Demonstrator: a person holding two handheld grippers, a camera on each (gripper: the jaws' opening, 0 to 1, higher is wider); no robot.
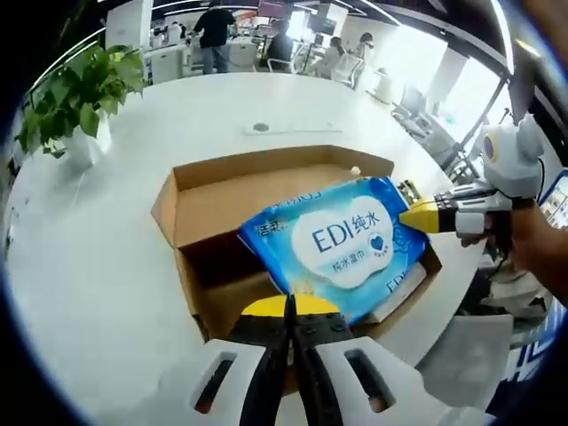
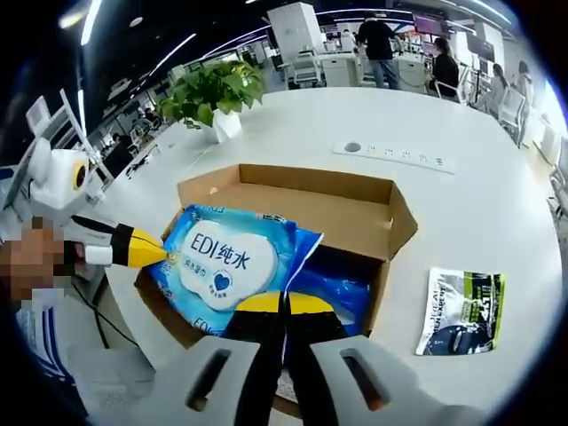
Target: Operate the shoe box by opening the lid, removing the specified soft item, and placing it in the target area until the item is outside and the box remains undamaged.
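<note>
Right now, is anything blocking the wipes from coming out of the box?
Nothing visible does. The box is open and the wipes already sit tilted above its walls, pinched at opposite edges by the left gripper and right gripper.

Left gripper (image 1: 291, 306) rising from bottom centre of its view, jaws pressed together. Right gripper (image 2: 284, 303) likewise at bottom centre, jaws closed; hand (image 1: 531, 241) at right edge.

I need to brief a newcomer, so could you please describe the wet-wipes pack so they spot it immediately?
On the white table, find the open cardboard box. Both tools hold the wet-wipes pack above it: bright blue, white cloud-shaped label, unlike the green-black packet beside the box.
</note>
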